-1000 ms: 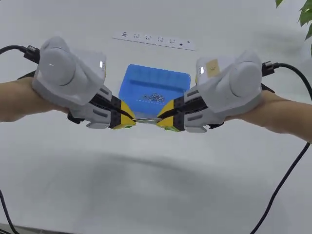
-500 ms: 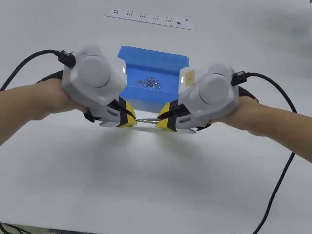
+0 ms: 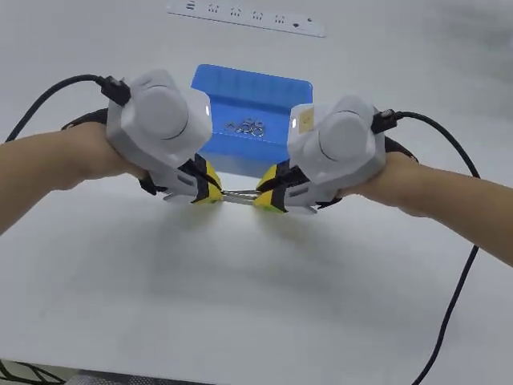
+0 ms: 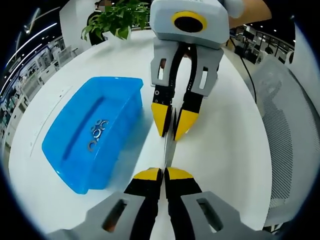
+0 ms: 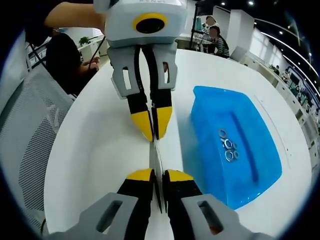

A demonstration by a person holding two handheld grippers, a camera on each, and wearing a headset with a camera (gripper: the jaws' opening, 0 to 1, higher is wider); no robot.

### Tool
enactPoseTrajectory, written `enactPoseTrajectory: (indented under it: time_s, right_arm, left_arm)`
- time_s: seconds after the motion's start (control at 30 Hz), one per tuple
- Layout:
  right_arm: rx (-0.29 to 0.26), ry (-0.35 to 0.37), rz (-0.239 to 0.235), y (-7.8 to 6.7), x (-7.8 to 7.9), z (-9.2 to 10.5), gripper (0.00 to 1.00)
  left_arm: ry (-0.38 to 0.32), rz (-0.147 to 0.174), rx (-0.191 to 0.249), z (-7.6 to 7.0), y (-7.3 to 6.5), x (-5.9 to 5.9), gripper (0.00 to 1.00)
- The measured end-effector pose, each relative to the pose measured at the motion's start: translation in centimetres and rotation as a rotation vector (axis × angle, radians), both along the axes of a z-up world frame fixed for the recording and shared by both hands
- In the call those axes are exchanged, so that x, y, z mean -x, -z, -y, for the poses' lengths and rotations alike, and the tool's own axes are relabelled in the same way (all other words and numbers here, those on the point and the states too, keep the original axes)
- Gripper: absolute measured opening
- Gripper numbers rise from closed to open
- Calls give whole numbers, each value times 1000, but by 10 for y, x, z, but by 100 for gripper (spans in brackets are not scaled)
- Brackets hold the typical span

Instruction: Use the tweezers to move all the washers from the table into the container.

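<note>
A blue container stands on the white table with several washers lying in it. Just in front of it my left gripper and right gripper face each other tip to tip. Thin metal tweezers span the short gap, and both grippers are shut on them. In the left gripper view my own jaws clamp one end of the tweezers, with the right gripper opposite and the container to the left. In the right gripper view the tweezers run to the left gripper; washers rest in the container.
A white power strip lies at the table's far edge behind the container. Black cables trail from both grippers. A potted plant stands past the table, and a mesh chair back is beside it.
The view has tilted down and shifted. The two grippers stay joined on the tweezers and now sit slightly nearer me, in front of the container's near wall rather than over it.
</note>
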State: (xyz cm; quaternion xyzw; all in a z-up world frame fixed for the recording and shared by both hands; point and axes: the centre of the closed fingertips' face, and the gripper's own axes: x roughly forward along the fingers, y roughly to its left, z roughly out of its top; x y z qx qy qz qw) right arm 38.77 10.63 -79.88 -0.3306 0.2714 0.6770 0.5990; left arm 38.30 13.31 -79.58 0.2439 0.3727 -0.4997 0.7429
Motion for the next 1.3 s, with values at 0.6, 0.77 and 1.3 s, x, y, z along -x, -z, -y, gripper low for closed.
enactPoseTrajectory:
  time_s: [0.6, 0.77, 1.3]
  right_arm:
    - [25, 104, 27, -10, -16, 15, 24]
    - [-62, 261, -25, -34, -25, 36, 24]
    - [-262, 523, 43, -104, -3, 114, 40]
  left_arm:
    - [-78, 10, 23, -9, -10, 3, 21]
    - [-262, 32, 201, -17, -36, 2, 30]
    - [-560, 286, 445, -71, -128, 41, 74]
